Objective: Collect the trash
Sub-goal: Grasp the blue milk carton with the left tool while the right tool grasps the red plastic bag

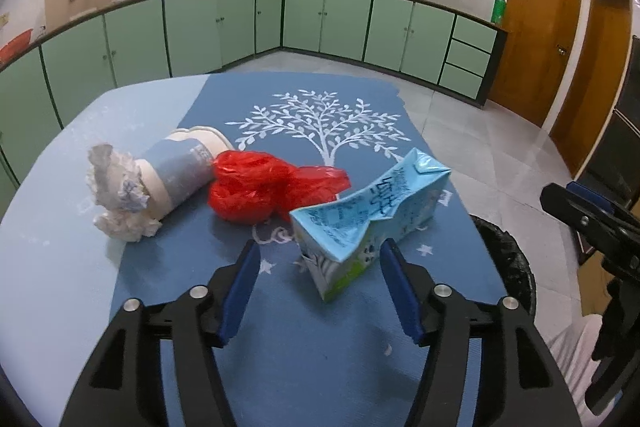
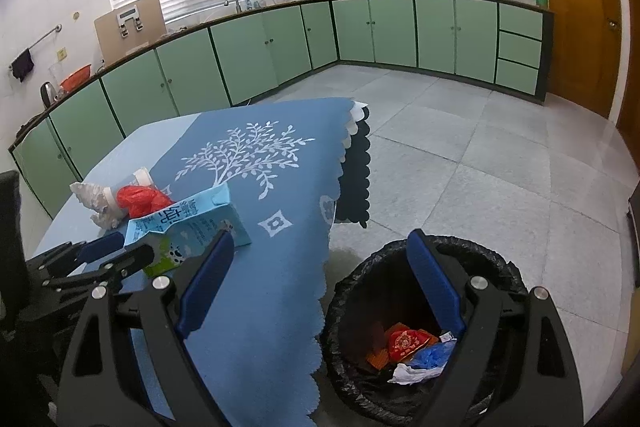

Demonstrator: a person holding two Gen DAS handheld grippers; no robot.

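Observation:
A crushed light-blue milk carton [image 1: 368,211] [image 2: 192,223] lies on the blue tablecloth [image 1: 288,347]. Its near end sits between the fingers of my left gripper [image 1: 319,247] [image 2: 136,245]. The right pad is at the carton's side, while a gap shows between the carton and the left pad, so the gripper is open. Behind the carton lie a red plastic bag [image 1: 256,187], a tipped paper cup [image 1: 180,171] and crumpled white tissue [image 1: 116,195]. My right gripper [image 2: 320,235] hangs open and empty beside the table, over a black-lined bin [image 2: 500,267].
The bin [image 1: 508,259] stands on the tiled floor just off the table's right edge and holds red, blue and white scraps [image 2: 412,347]. The cloth's scalloped edge [image 2: 324,291] hangs over that side. Green kitchen cabinets [image 1: 224,23] line the far walls.

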